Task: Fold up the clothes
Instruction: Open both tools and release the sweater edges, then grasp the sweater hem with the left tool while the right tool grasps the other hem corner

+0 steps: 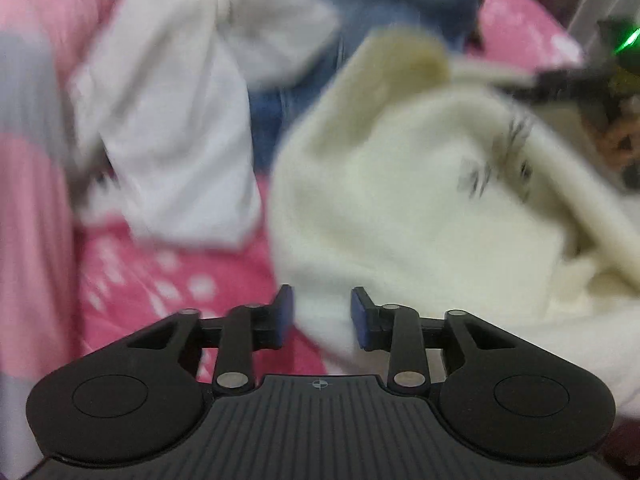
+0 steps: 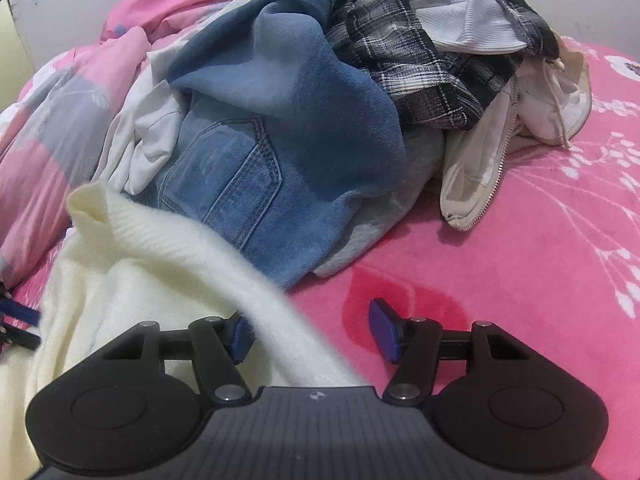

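A cream knit sweater [image 1: 400, 208] lies bunched on the pink bed cover, blurred in the left wrist view. My left gripper [image 1: 322, 318] hovers over its near edge, with cream cloth showing in the gap and the blue pads not pressing on it. In the right wrist view the sweater [image 2: 132, 264] drapes down the left, and a ribbed part runs between the jaws of my right gripper [image 2: 312, 336]. It rests against the left pad [image 2: 240, 338], while the right pad stands clear over the cover. The right gripper [image 1: 592, 80] appears dark at the far right of the left wrist view.
A pile of clothes lies behind the sweater: jeans [image 2: 240, 168], a blue fleece [image 2: 304, 80], a plaid shirt [image 2: 408, 48], a cream zip jacket [image 2: 480, 168] and a white garment [image 1: 172, 120]. The pink bed cover [image 2: 500, 300] spreads to the right, with a pink quilt [image 2: 60, 120] at the left.
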Motion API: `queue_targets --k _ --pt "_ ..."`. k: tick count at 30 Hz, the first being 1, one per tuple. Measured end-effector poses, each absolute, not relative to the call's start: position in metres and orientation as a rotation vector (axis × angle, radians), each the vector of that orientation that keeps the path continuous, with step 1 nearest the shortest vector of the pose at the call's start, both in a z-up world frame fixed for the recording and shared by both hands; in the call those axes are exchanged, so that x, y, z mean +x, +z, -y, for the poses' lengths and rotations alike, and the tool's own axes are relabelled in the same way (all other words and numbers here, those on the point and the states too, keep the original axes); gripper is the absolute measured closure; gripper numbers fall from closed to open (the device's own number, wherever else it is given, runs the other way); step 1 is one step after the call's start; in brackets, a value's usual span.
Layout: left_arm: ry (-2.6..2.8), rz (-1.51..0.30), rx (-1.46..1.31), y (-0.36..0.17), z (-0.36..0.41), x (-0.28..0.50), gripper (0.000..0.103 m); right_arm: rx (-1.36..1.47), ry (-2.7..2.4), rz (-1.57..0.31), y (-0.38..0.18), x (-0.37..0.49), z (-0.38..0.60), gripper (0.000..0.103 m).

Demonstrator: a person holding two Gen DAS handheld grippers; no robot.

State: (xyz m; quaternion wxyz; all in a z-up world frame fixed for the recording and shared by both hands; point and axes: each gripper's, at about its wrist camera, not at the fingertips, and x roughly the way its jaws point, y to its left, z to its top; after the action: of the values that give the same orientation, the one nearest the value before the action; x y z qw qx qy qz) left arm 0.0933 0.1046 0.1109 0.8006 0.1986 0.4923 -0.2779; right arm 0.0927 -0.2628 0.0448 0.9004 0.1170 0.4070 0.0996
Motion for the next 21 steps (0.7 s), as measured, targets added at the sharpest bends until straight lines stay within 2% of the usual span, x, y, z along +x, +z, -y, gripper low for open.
queue_targets --k 1,3,4,7,9,10,12,13,14,16,18,21 --pt "-0.621 -1.010 0.417 0.121 -0.104 0.092 0.055 0.247 0.209 -0.848 0.046 0.092 0.264 0.040" --pt "-0.664 -0.941 0.398 0.131 -0.097 0.099 0.034 0.250 0.217 -0.856 0.050 0.091 0.268 0.040" --pt "-0.680 -0.921 0.389 0.132 -0.092 0.107 0.032 0.244 0.222 -0.855 0.052 0.088 0.270 0.039" --pt "-0.672 -0.996 0.389 0.100 -0.081 0.143 0.033 0.214 0.205 -0.873 0.054 0.089 0.273 0.028" --pt "-0.666 -1.071 0.332 0.074 -0.077 0.160 0.034 0.213 0.217 -0.904 0.050 0.094 0.277 0.027" --pt "-0.669 -1.106 0.282 0.061 -0.078 0.167 0.038 0.215 0.226 -0.914 0.047 0.096 0.279 0.024" --pt "-0.659 -1.149 0.188 0.046 -0.083 0.172 0.054 0.226 0.234 -0.928 0.045 0.100 0.278 0.020" --pt "-0.669 -1.133 0.197 0.050 -0.084 0.167 0.065 0.198 0.232 -0.939 0.046 0.100 0.274 0.029" --pt "-0.677 -1.115 0.207 0.054 -0.085 0.161 0.089 0.161 0.229 -0.952 0.049 0.100 0.268 0.036" --pt "-0.661 -1.036 0.252 0.068 -0.088 0.144 0.093 0.120 0.271 -0.955 0.057 0.094 0.256 0.085" --pt "-0.643 -0.925 0.335 0.082 -0.086 0.123 0.093 0.024 0.248 -0.923 0.064 0.083 0.238 0.088" --pt "-0.615 -0.625 0.654 0.095 -0.064 0.072 0.093 -0.313 0.133 -0.718 0.069 0.050 0.202 0.089"
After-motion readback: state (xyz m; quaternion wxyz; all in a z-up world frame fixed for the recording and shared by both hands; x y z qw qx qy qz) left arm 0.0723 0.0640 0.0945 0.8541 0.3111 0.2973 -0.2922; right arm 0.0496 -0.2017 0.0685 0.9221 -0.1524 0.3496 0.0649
